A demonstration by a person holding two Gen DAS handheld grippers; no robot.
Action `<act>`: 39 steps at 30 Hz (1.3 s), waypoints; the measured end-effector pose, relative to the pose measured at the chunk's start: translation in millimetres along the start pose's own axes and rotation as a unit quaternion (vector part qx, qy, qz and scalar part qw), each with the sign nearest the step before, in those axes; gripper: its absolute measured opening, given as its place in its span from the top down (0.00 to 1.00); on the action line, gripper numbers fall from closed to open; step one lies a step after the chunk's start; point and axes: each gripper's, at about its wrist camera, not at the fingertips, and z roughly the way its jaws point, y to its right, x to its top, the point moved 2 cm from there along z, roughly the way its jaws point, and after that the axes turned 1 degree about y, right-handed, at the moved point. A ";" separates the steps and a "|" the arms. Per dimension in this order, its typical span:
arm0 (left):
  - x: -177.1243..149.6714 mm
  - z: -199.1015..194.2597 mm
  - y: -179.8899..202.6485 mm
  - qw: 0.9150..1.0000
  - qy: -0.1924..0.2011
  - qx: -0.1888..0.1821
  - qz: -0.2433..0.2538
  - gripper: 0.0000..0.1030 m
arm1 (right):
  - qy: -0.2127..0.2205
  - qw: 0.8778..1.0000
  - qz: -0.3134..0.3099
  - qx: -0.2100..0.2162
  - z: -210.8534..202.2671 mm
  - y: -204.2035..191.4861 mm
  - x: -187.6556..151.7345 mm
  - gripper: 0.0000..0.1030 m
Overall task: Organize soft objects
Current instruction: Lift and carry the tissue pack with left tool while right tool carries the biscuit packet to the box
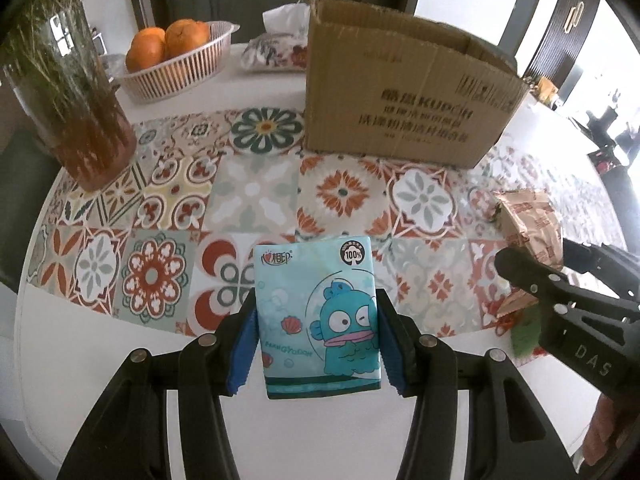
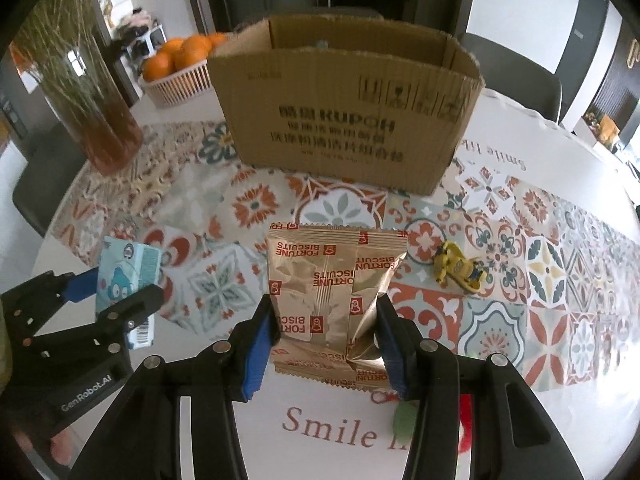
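Note:
My left gripper is shut on a blue cartoon tissue pack, held above the tiled tablecloth; the pack also shows in the right wrist view. My right gripper is shut on a gold Fortune Biscuits bag, which also shows in the left wrist view. An open cardboard box stands ahead of both grippers, also in the right wrist view. A floral tissue packet lies behind the box's left side.
A basket of oranges and a glass vase of dried stems stand at the back left. A small yellow toy lies to the right of the biscuit bag. A green and red soft item lies under my right gripper.

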 end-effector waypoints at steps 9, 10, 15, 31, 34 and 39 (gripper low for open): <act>27.3 -22.1 5.5 0.999 0.038 -0.008 0.016 0.49 | 0.033 0.999 0.023 0.015 -19.7 1.2 14.3 0.52; 31.1 -24.7 6.2 0.999 0.043 -0.008 0.018 0.49 | 0.036 0.999 0.026 0.017 -21.9 2.0 16.6 0.52; 48.1 -34.0 7.9 0.998 0.066 -0.009 0.023 0.49 | 0.059 0.997 0.035 0.016 -33.8 5.1 29.2 0.52; 98.5 -48.4 18.1 0.994 0.102 -0.014 0.041 0.49 | 0.106 0.993 0.053 0.022 -50.9 20.5 72.6 0.52; 109.7 -49.3 19.3 0.993 0.106 -0.016 0.041 0.49 | 0.113 0.992 0.054 0.024 -53.5 23.8 83.3 0.52; 127.9 -50.1 21.9 0.992 0.115 -0.007 0.049 0.49 | 0.120 0.991 0.050 0.024 -54.6 26.9 99.8 0.52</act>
